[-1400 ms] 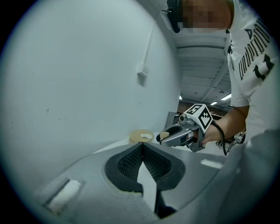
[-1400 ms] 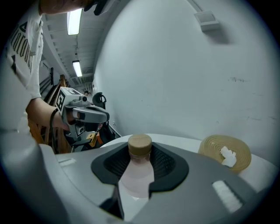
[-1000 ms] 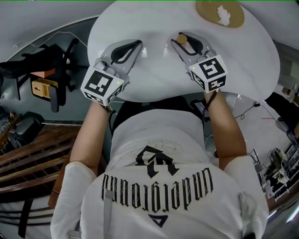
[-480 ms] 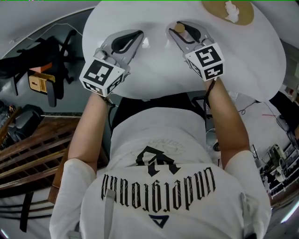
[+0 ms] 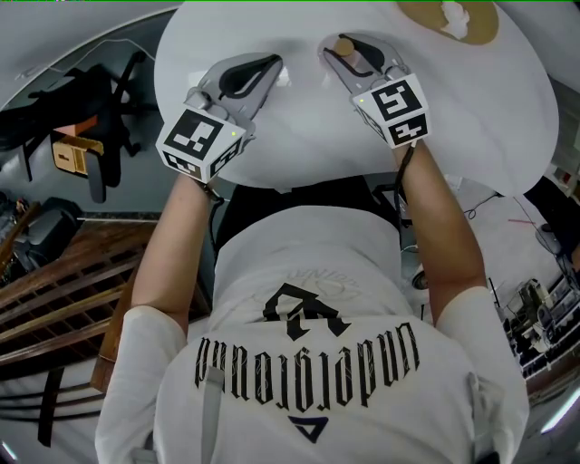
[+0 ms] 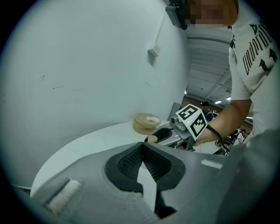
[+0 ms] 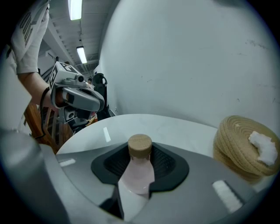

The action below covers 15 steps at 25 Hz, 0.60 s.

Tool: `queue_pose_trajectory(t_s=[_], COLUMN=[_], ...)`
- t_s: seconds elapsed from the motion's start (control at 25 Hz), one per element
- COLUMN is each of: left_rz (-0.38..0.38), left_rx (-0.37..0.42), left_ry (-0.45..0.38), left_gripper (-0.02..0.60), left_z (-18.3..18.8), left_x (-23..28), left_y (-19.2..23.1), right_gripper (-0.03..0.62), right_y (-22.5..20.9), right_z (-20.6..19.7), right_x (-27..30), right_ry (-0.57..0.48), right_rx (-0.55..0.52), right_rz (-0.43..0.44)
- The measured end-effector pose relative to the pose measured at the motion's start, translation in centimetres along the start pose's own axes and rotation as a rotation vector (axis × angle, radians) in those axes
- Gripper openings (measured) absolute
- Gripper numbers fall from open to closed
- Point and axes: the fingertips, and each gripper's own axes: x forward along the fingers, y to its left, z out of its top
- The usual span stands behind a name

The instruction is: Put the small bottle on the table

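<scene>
A small pale pink bottle (image 7: 139, 170) with a round wooden cap (image 7: 140, 145) stands upright between the dark pads of my right gripper (image 7: 140, 151), which is shut on it. In the head view the cap (image 5: 343, 45) shows at the right gripper's (image 5: 335, 50) tips, over the white round table (image 5: 299, 136). Whether the bottle's base touches the table is hidden. My left gripper (image 5: 270, 63) hovers beside it to the left, jaws closed tip to tip with nothing in them, as the left gripper view shows (image 6: 142, 148).
A woven straw basket (image 5: 453, 18) with a white lump inside sits at the table's far right, also close on the right in the right gripper view (image 7: 243, 148). A dark chair and bags (image 5: 82, 136) stand on the floor left of the table. A white wall rises just behind the table.
Both grippers have sunk toward the table top and shifted slightly farther over it. The bottle stays in the right jaws; the left jaws stay closed.
</scene>
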Motion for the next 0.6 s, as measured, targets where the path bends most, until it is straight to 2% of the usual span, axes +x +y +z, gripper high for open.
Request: queue_pose_trajectory(t_s=[0.6], left_rz=[0.015], left_rx=[-0.047], left_ry=[-0.033], left_gripper=[0.006], left_z=[0.2], left_x=[-1.5], left_y=[-0.8], right_gripper=[0.141], right_y=[0.9], right_z=[-0.5], right_x=[0.1], right_ry=[0.021], right_rx=[-0.066], right_rz=[-0.016])
